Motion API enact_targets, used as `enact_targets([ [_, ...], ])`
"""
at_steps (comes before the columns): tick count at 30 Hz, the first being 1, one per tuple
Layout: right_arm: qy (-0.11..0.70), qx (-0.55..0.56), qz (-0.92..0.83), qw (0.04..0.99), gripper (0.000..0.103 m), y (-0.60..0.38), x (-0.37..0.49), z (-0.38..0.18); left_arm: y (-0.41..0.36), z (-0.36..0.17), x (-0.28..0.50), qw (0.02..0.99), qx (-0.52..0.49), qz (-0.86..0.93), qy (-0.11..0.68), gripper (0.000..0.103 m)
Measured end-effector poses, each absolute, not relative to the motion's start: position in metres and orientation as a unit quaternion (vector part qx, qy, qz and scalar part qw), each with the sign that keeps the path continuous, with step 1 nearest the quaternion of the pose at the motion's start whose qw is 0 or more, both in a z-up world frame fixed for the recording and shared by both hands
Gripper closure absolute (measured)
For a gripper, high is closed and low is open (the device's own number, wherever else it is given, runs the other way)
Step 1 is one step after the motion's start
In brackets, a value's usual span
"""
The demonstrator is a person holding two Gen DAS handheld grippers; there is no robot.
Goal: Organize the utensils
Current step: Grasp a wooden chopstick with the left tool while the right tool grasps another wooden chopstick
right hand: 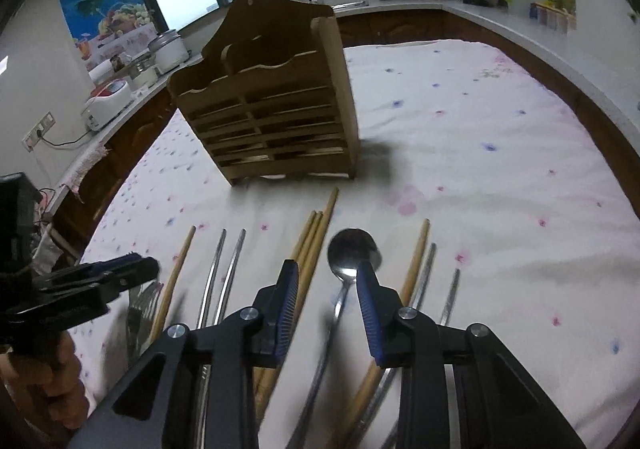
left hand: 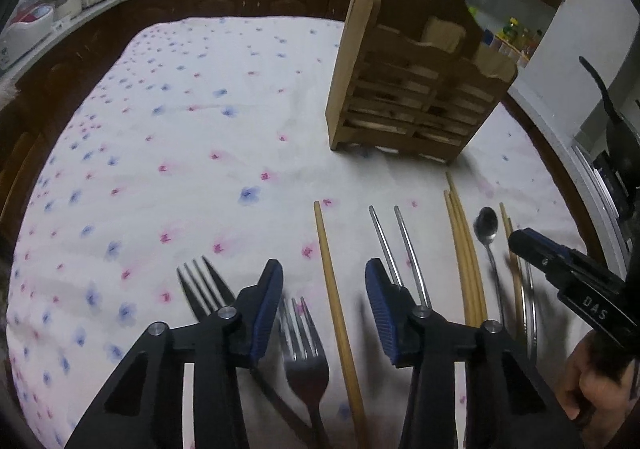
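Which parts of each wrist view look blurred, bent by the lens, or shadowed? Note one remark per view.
Left wrist view: the table edge bows into a curve, and the right gripper with the spoon handle near it is smeared. Right wrist view: the wooden holder casts a dark shadow to its right, and the utensil handles low in the frame blur.

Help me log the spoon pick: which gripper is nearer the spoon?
Right. The right gripper straddles the spoon; the left gripper sits several utensils away, over a fork.
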State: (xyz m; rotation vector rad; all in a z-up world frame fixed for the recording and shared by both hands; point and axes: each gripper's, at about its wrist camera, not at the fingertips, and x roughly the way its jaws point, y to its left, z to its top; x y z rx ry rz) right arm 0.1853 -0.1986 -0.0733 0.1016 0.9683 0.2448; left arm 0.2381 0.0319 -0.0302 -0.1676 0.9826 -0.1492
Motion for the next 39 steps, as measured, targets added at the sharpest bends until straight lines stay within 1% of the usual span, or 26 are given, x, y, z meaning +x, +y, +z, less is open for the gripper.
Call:
enact_targets([
  [2,0.466,0.045,0.125,0.875,0.073,-0.192,0.189,-0.075,0.03,-0.035,0.247,0.873,-0.077,-0.071,0.476,0.065],
  [3,0.468,0.045,0.128,0.873,0.075,-0.189,0.192,-0.077,0.028,-0.038,0.251,0.871,-0.074,-0.071,0.48,0.067],
  [4,0.471,0.044,0.128,0.872,0.081,-0.187,0.196,-0.08,0.027,-0.039,0.255,0.87,-0.072,-0.07,0.483,0.068],
  [6,0.477,0.049,0.127,0.868,0.087,-0.185,0.205,-0.085,0.025,-0.043,0.261,0.868,-0.069,-0.07,0.487,0.07],
  [11,0.498,0.053,0.121,0.857,0.089,-0.186,0.218,-0.1,0.024,-0.053,0.271,0.861,-0.071,-0.073,0.498,0.071],
  [12,0.498,0.056,0.125,0.857,0.092,-0.186,0.218,-0.101,0.024,-0.056,0.273,0.86,-0.071,-0.074,0.501,0.071],
  [22,0.512,0.03,0.118,0.85,0.096,-0.186,0.235,-0.101,0.019,-0.062,0.282,0.857,-0.06,-0.08,0.505,0.073],
  [26,0.517,0.036,0.118,0.847,0.094,-0.195,0.229,-0.098,0.025,-0.063,0.281,0.855,-0.063,-0.089,0.508,0.076],
  [28,0.519,0.038,0.12,0.845,0.091,-0.194,0.231,-0.099,0.025,-0.063,0.282,0.853,-0.066,-0.089,0.509,0.076],
  [35,0.522,0.017,0.134,0.842,0.091,-0.174,0.228,-0.101,0.022,-0.063,0.282,0.854,-0.055,-0.088,0.509,0.076],
  [37,0.521,0.023,0.133,0.843,0.094,-0.176,0.231,-0.102,0.022,-0.063,0.282,0.855,-0.056,-0.09,0.508,0.076],
  [39,0.521,0.034,0.129,0.843,0.094,-0.179,0.237,-0.103,0.021,-0.063,0.282,0.856,-0.052,-0.091,0.506,0.076],
])
